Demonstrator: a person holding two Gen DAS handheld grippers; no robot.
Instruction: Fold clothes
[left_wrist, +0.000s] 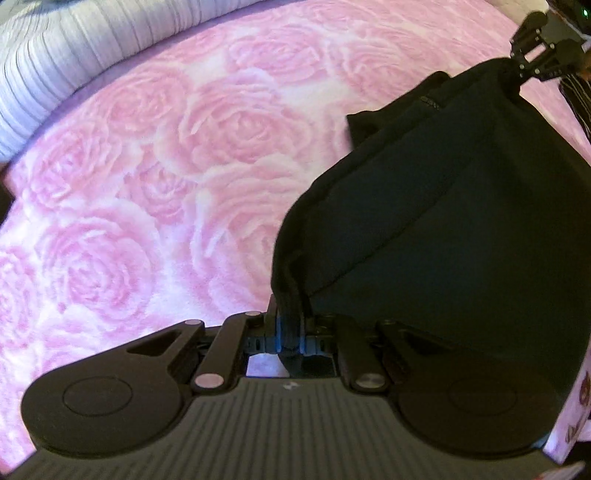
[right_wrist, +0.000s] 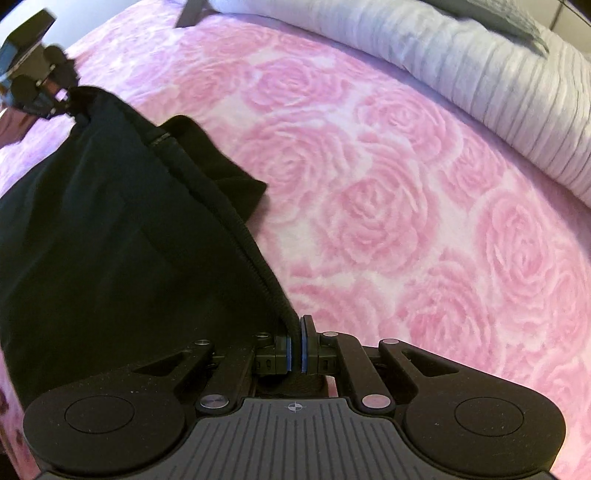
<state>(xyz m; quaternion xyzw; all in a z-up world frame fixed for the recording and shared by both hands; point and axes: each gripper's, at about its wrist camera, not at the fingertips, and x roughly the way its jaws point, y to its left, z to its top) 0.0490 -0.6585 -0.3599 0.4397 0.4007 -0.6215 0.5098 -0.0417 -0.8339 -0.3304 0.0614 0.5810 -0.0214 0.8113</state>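
Observation:
A black garment hangs stretched between my two grippers above a pink rose-patterned bedspread. My left gripper is shut on one top corner of it. My right gripper is shut on the other corner, along a ribbed hem; the garment drapes down to its left. Each gripper shows in the other's view: the right one at the top right, the left one at the top left. A lower flap of the garment touches the bedspread.
A rolled white ribbed blanket lies along the far edge of the bed; it also shows in the right wrist view. A dark object sits at the far edge of the bed.

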